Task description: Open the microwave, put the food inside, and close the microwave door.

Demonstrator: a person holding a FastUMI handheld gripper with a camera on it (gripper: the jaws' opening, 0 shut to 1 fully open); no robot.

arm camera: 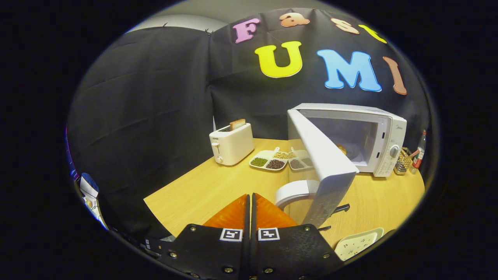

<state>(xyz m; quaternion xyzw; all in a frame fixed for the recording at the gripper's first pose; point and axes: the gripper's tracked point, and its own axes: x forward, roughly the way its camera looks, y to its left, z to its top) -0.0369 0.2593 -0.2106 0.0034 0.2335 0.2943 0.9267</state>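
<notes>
Ahead of my jaws on the table [218, 190] stands the microwave [373, 136], its door [323, 163] swung wide toward me. My gripper [250, 206] is empty, jaws pressed together, just beside the door's outer edge and handle [291, 192]. Inside the cavity sits the food [341, 149], partly hidden by the door. Judgement: loading is complete and only closing remains; jaws together make a blunt pusher for the door. Farther left stand a toaster [232, 144] and divided trays [268, 159], well apart from the door's path.
</notes>
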